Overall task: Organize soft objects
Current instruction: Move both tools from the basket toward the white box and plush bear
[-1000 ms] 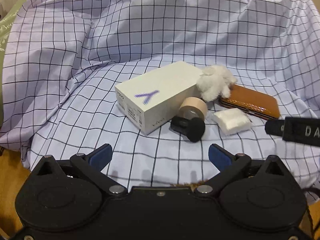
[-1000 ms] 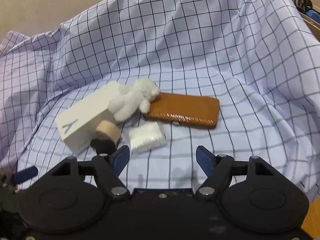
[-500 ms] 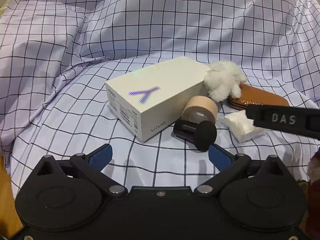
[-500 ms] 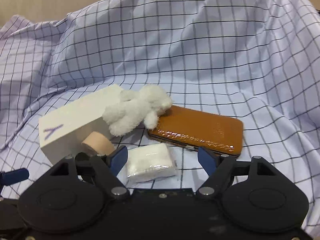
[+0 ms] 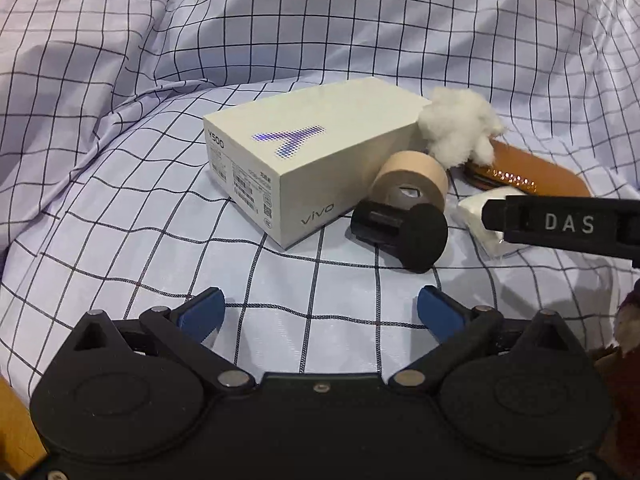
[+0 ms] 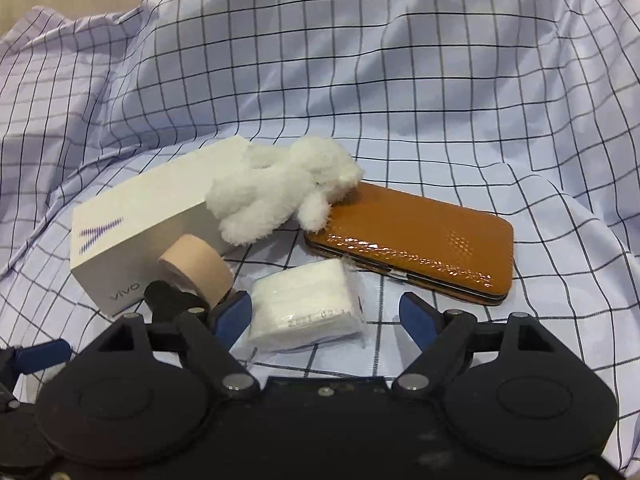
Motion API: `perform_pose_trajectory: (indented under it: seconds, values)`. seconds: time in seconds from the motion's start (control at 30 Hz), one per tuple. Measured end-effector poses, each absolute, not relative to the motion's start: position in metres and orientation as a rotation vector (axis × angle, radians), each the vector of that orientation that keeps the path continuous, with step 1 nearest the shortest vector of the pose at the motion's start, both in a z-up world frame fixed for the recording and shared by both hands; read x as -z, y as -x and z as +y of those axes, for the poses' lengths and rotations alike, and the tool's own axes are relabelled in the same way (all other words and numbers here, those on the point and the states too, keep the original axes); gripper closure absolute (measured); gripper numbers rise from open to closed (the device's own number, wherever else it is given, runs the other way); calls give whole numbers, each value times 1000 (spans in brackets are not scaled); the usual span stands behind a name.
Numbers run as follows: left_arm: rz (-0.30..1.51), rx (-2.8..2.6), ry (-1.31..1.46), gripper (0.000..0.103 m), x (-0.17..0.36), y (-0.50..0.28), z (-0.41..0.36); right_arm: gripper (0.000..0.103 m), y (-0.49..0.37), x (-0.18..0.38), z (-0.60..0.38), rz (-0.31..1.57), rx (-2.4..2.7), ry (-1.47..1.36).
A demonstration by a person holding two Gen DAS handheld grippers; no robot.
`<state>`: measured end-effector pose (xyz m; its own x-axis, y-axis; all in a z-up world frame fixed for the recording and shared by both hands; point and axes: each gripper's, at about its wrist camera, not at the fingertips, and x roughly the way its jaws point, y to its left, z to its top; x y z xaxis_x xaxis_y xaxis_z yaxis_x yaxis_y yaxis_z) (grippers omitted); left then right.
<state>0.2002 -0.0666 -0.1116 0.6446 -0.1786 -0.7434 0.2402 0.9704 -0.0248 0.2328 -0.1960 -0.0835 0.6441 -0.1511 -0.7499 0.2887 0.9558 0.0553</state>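
On the checked cloth (image 6: 400, 80) lies a white plush toy (image 6: 280, 188) (image 5: 460, 126), leaning on a white phone box (image 5: 304, 160) (image 6: 152, 220) and a brown wallet (image 6: 420, 240) (image 5: 532, 172). A white wrapped tissue pack (image 6: 308, 304) (image 5: 476, 216) lies just in front of my right gripper (image 6: 326, 316). Its jaws are opening, and the pack sits partly between the blue fingertips (image 6: 236, 312) without being pressed. My left gripper (image 5: 320, 312) stands open over bare cloth, short of the box. The right gripper's black finger crosses the left wrist view at the right edge.
A beige tape roll (image 5: 408, 180) (image 6: 200, 268) leans on the box, with a black spool-shaped piece (image 5: 404, 228) in front of it. The cloth rises in folds behind and at both sides. A wooden surface (image 5: 16, 436) shows at the lower left.
Both grippers have sunk closer to the objects. The right gripper's fingers have spread wider and now flank the tissue pack. The objects have not moved.
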Motion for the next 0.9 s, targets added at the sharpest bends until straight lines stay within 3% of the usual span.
perform_pose_trajectory:
  seconds: [0.23,0.37,0.43,0.73,0.83,0.9]
  values:
    - [851,244,-69,2,113,-203,-64,25,-237,89,-189,847,259,-114]
    - [850,244,-68,2,113,-203,-63,42,-236,88,-188,840,244,-114]
    - [851,244,-68,3,113,-203,-63,43,-235,87,-189,843,238,-123]
    - [847,242,-72,3,113,-203,-64,41,-225,79,-208,874,335,-246]
    - [848,240,-72,2,113,-203,-64,28,-225,83,-212,895,348,-267]
    - [851,240,-70,2,113,-204,-65,26,-225,87,-212,896,353,-264]
